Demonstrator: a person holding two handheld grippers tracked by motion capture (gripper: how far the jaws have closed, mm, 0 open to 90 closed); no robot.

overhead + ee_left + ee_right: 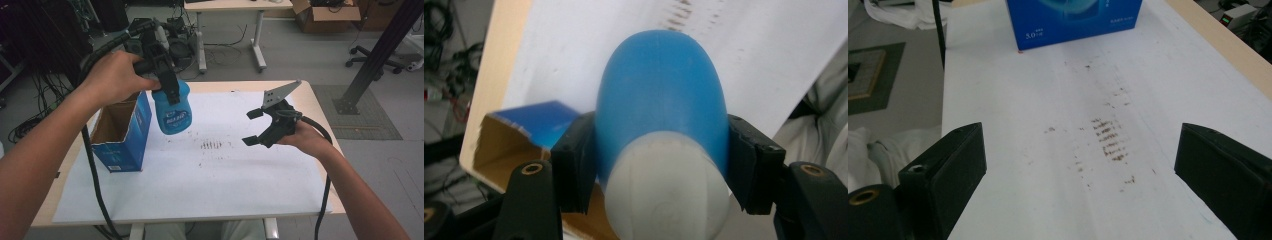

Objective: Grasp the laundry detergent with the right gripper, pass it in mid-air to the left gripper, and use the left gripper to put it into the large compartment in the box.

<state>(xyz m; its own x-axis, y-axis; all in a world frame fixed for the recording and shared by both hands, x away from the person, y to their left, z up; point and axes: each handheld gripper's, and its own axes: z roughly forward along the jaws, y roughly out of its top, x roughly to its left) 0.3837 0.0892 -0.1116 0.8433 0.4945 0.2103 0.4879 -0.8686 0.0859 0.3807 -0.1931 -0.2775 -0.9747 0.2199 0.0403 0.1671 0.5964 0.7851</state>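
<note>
A blue bottle (172, 111) with a white cap hangs above the table, just right of an open blue carton (122, 131). My left gripper (170, 90) is shut on the bottle near its top. In the left gripper view the bottle (659, 95) sits squeezed between both black pads, its white cap (666, 190) nearest the camera, and the carton (524, 125) lies below it. My right gripper (254, 127) hovers over the right half of the table, open and with nothing in it. In the right gripper view its jaws stand wide apart over the white sheet (1068, 165).
A white sheet (200, 175) with brown stains (211, 145) covers the wooden table (320, 115). The carton (1073, 20) stands at the sheet's left edge, open end up. Cables trail from both grippers. Desks, chairs and boxes stand on the floor beyond.
</note>
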